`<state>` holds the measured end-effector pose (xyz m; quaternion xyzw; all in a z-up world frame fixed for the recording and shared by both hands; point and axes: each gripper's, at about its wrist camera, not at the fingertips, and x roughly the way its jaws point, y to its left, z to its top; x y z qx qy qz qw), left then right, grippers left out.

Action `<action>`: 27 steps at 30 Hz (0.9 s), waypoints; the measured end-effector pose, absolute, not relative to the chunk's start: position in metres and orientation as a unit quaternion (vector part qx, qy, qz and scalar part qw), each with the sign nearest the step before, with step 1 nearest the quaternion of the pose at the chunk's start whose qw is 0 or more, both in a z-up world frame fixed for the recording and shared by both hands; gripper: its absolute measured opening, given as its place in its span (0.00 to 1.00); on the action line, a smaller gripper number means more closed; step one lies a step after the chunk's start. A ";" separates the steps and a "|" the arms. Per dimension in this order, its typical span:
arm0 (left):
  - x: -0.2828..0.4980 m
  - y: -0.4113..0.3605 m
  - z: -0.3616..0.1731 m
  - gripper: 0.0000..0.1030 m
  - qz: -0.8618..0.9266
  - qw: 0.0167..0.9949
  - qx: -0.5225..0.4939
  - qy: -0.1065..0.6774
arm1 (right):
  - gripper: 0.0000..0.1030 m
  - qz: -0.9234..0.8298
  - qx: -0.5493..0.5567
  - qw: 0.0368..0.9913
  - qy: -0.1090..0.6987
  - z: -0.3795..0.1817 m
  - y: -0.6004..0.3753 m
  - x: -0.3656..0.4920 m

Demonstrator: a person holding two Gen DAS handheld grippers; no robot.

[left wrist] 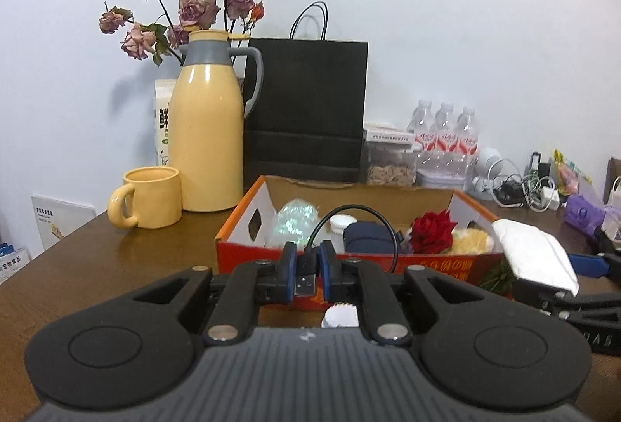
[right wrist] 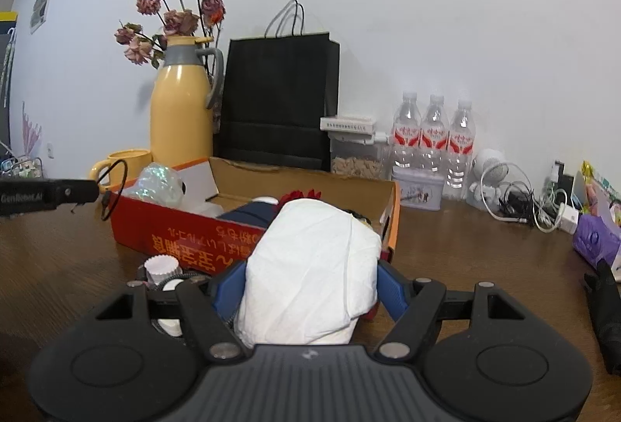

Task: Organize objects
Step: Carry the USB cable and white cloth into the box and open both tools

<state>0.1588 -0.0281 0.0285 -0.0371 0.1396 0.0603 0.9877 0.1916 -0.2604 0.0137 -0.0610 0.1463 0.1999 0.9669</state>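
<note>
The black USB cable (left wrist: 306, 268) is pinched between the blue pads of the left claw (left wrist: 306, 263), its metal plug end pointing back toward the camera and the rest of the cord arching up in a loop over the open cardboard box (left wrist: 295, 263). From the right wrist view this claw (right wrist: 101, 191) shows at the left edge with the cord loop hanging off its tip, held above the counter (left wrist: 97, 266) just left of the box. The white folded packet (right wrist: 310, 266) sits between the blue pads of the right claw (right wrist: 310, 282), which is spread wide around it and pressing on both of its sides; the packet is lifted in front of the box's near wall. In the left wrist view the same packet (left wrist: 537, 253) appears at the box's right near corner.

The box, orange-red outside with white print, stands in the middle of the counter and holds a red rose (left wrist: 432, 230), a dark blue pouch (left wrist: 366, 237), a shiny clear wrapper (left wrist: 297, 222) and something yellow and fluffy (left wrist: 471, 241). A small white fluted cap (right wrist: 160, 264) lies on the counter by the box's near wall.

Along the far edge stand a yellow mug (left wrist: 149, 202), a yellow thermos jug (left wrist: 207, 134) with dried roses (left wrist: 186, 2) behind it, a black paper bag (left wrist: 306, 107), a clear food container (left wrist: 390, 160), three water bottles (left wrist: 446, 134), and a tangle of chargers and cables (left wrist: 524, 189) toward the far right corner
</note>
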 end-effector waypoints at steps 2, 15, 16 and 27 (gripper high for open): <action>0.160 -0.029 0.034 0.13 0.056 0.989 -0.035 0.134 | 0.68 0.202 -0.065 0.968 0.136 0.016 -0.258 0.189; 0.228 -0.033 0.072 0.13 0.051 0.991 -0.040 0.121 | 0.69 0.221 -0.074 0.964 0.130 0.057 -0.206 0.240; 0.235 -0.032 0.072 0.13 0.054 0.990 -0.042 0.123 | 0.69 0.221 -0.073 0.963 0.134 0.057 -0.201 0.247; 0.296 -0.027 0.064 0.13 0.077 0.986 -0.047 0.143 | 0.68 0.213 -0.063 0.961 0.163 0.043 -0.174 0.311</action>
